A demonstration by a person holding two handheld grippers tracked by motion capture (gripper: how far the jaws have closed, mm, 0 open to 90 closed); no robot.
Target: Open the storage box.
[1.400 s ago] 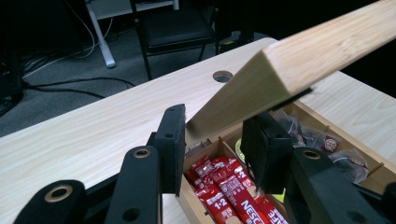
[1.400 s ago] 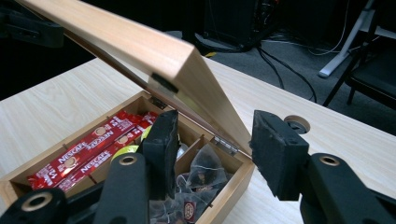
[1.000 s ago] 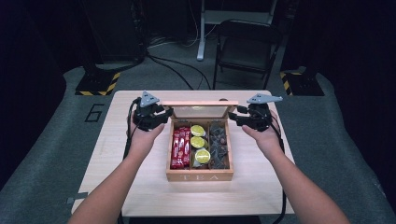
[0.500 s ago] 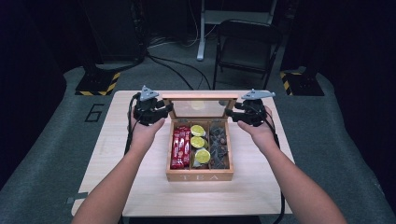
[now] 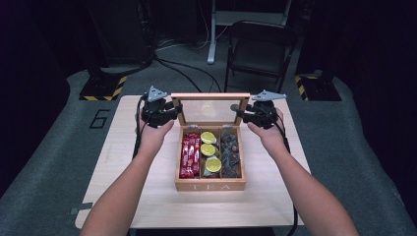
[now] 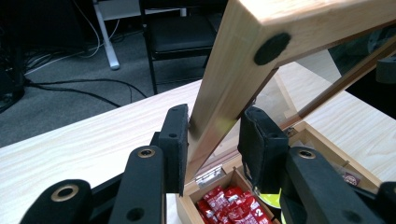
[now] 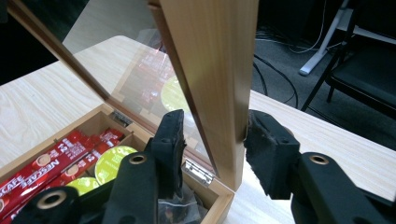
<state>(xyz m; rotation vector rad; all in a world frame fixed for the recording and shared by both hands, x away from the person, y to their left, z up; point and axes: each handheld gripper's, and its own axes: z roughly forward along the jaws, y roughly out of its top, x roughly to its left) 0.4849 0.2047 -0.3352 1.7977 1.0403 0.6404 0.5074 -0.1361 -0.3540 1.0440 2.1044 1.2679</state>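
The tea box [image 5: 210, 162] is sitting mid-worktop [image 5: 113, 162]. Its lid [image 5: 209, 109], at 12 o'clock, is being pinched upright by the left tool [image 5: 169, 111] and right tool [image 5: 244, 114]. Opening looks done or closing is just starting; which one cannot be told.

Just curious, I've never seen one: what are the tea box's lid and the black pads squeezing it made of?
The lid frame looks like pale unvarnished wood, grain visible, around a clear pane, glass or plastic, reflecting the packets. The left gripper pads look like matte black foam or rubber, slightly frayed.
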